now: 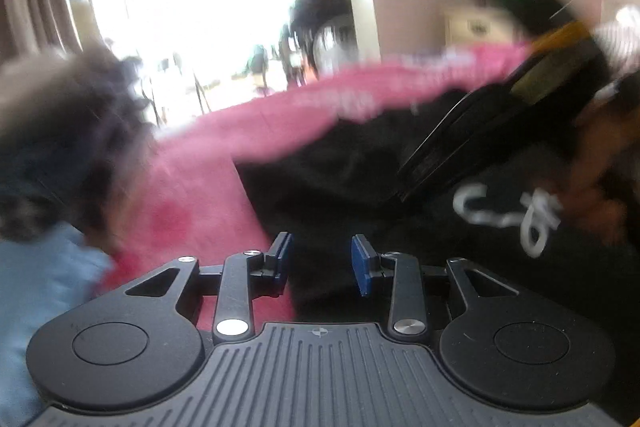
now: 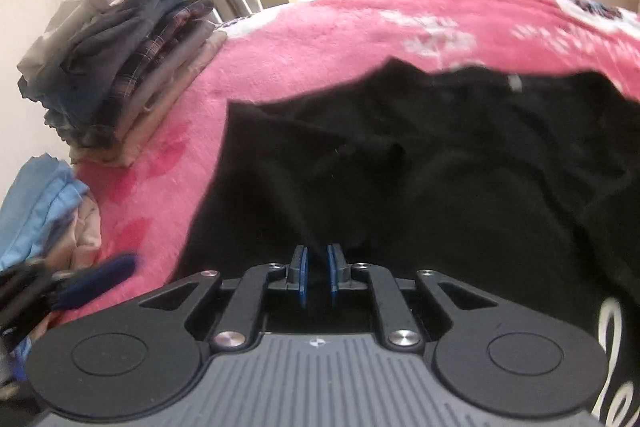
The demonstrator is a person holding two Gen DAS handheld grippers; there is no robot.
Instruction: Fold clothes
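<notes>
Both grippers hang over the black shirt [image 2: 400, 167], which lies on the pink blanket [image 2: 320, 39]. My right gripper [image 2: 317, 275] is nearly closed with a thin gap, holding nothing I can see. My left gripper [image 1: 322, 263] is open and empty. I think a bad pinch could grab blanket too, or bunch the fold.

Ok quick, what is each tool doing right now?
Left tool: open, holding nothing.
Right tool: nearly closed over black shirt; grip cannot be told.
</notes>
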